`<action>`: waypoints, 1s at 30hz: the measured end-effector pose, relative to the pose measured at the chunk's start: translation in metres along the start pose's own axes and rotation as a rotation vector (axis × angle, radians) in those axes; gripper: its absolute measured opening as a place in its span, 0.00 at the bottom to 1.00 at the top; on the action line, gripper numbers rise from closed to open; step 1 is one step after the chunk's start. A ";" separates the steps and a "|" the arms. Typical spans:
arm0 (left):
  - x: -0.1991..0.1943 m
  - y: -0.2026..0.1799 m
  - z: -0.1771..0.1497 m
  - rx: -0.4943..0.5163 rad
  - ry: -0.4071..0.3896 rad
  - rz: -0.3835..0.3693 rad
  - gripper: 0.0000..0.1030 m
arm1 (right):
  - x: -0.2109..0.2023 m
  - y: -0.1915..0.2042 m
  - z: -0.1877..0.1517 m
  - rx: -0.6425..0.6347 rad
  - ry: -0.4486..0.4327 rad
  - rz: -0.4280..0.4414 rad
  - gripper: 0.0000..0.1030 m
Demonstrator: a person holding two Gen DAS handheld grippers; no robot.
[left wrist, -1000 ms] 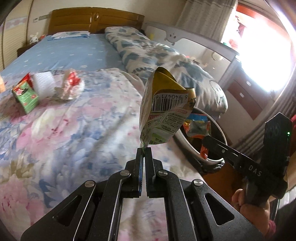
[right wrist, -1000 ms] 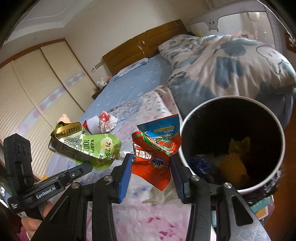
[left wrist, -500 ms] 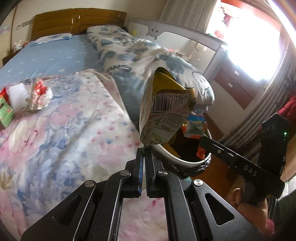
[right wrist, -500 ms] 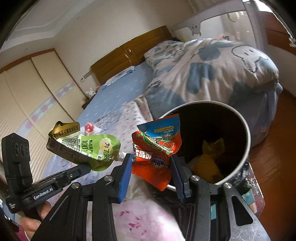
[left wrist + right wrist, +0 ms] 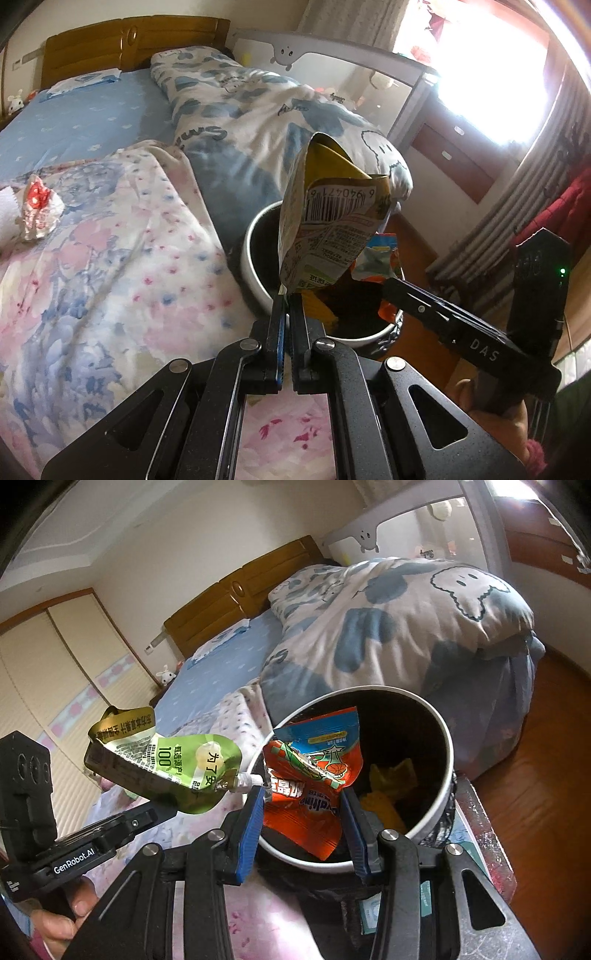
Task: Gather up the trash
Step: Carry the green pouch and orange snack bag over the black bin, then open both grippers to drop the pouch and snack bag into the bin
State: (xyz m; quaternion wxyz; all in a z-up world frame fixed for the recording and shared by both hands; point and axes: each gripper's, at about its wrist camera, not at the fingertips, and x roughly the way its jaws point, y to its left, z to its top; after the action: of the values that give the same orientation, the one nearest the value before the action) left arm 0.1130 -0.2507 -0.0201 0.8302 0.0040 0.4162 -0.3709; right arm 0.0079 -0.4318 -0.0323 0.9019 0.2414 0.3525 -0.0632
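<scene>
We were at the dropping step. Our left gripper [image 5: 286,295] was clamped on the green pouch [image 5: 325,229], our right gripper [image 5: 303,797], half open, pinched the red wrapper [image 5: 306,775] above the bin [image 5: 448,771]. Next, we judged, both must release.

Two wrist fisheye views, both aimed at the bedside bin.

L cam is set behind the left gripper [image 5: 286,295], faced along the bed toward the far window; R cam is set behind the right gripper [image 5: 303,797], faced into the bin [image 5: 445,775] at close range. Bin, bed [image 5: 110,258] & both wrappers are shared.
</scene>
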 end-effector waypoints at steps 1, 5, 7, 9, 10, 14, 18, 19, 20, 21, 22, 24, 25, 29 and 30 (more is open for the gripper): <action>0.002 -0.001 0.001 0.002 0.004 0.000 0.01 | 0.000 -0.002 0.000 0.002 0.001 -0.002 0.41; 0.012 -0.005 0.003 0.007 0.020 -0.004 0.01 | 0.001 -0.009 0.000 0.010 0.006 -0.012 0.41; 0.017 -0.008 0.004 0.010 0.028 -0.005 0.01 | 0.002 -0.012 0.001 0.018 0.009 -0.016 0.41; 0.022 -0.010 0.005 0.014 0.036 -0.004 0.01 | 0.003 -0.015 0.002 0.023 0.010 -0.020 0.41; 0.024 -0.010 0.006 0.015 0.041 -0.004 0.01 | 0.004 -0.017 0.002 0.024 0.010 -0.021 0.41; 0.033 -0.012 0.006 0.020 0.056 -0.005 0.01 | 0.007 -0.023 0.005 0.033 0.017 -0.028 0.41; 0.040 -0.014 0.006 0.019 0.070 -0.006 0.02 | 0.011 -0.027 0.007 0.037 0.025 -0.031 0.41; 0.042 -0.014 0.007 0.018 0.074 -0.008 0.02 | 0.011 -0.027 0.007 0.038 0.027 -0.032 0.41; 0.043 -0.013 0.007 0.015 0.079 -0.012 0.02 | 0.012 -0.028 0.008 0.039 0.030 -0.031 0.41; 0.045 -0.013 0.008 0.013 0.085 -0.016 0.02 | 0.013 -0.029 0.009 0.041 0.032 -0.029 0.44; 0.046 -0.013 0.009 0.011 0.091 -0.021 0.02 | 0.014 -0.029 0.009 0.043 0.034 -0.029 0.45; 0.047 -0.012 0.010 0.007 0.096 -0.028 0.02 | 0.014 -0.030 0.010 0.045 0.031 -0.032 0.47; 0.046 -0.012 0.010 0.006 0.093 -0.029 0.03 | 0.015 -0.030 0.011 0.048 0.031 -0.037 0.48; 0.044 -0.011 0.010 0.008 0.089 -0.029 0.07 | 0.016 -0.033 0.013 0.061 0.027 -0.037 0.59; 0.043 -0.011 0.009 0.011 0.086 -0.027 0.07 | 0.016 -0.033 0.013 0.062 0.025 -0.038 0.65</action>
State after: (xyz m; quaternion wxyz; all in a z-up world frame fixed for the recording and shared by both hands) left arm 0.1288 -0.2880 -0.0404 0.8063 0.0186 0.4495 -0.3839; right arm 0.0181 -0.4666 -0.0472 0.8882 0.2634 0.3660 -0.0882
